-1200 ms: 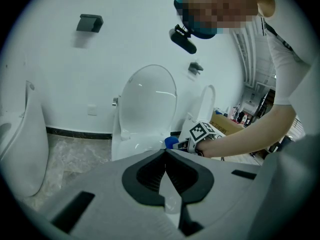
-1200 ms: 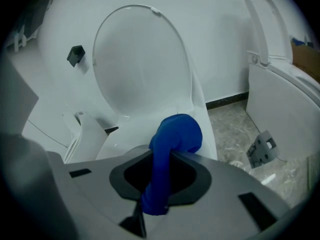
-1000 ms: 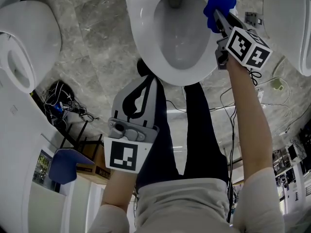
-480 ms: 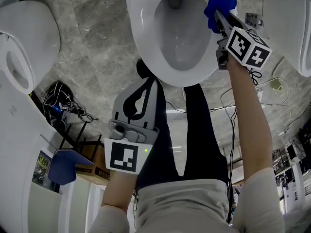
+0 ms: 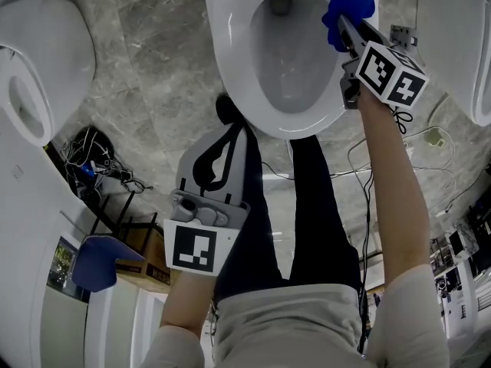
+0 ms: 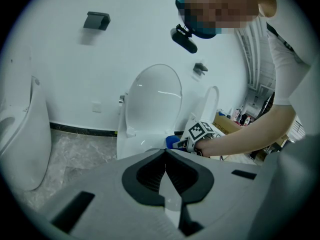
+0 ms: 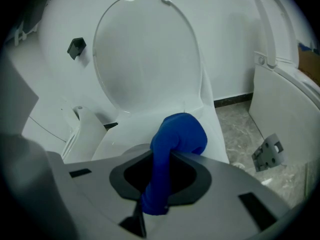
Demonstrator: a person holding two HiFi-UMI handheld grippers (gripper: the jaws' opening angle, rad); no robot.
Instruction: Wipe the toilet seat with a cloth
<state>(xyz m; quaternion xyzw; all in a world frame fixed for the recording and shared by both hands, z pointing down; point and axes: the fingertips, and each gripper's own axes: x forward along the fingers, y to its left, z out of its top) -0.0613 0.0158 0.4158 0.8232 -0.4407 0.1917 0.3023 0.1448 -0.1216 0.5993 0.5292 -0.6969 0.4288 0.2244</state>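
Observation:
A white toilet stands at the top of the head view, its seat (image 5: 230, 67) ringing the bowl and its lid (image 7: 145, 54) raised. My right gripper (image 5: 343, 23) is shut on a blue cloth (image 5: 344, 10), which presses on the seat's right rim. In the right gripper view the blue cloth (image 7: 172, 149) bulges out past the jaws onto the seat (image 7: 125, 134). My left gripper (image 5: 229, 133) hangs below the bowl's front, shut and holding nothing. In the left gripper view my left gripper (image 6: 165, 156) points at the toilet, with the right gripper's marker cube (image 6: 200, 132) and the cloth (image 6: 171, 142) beyond.
A second white toilet (image 5: 34, 75) stands at the left and another white fixture (image 5: 468, 44) at the right. Cables (image 5: 96, 167) lie tangled on the marble floor at the left, and a white cord (image 5: 430, 136) trails at the right. A cardboard box (image 5: 142, 263) sits at lower left.
The view has shifted slightly, so the toilet sits a little further right. The right gripper and cloth stay on the seat's right rim. The left gripper has not moved.

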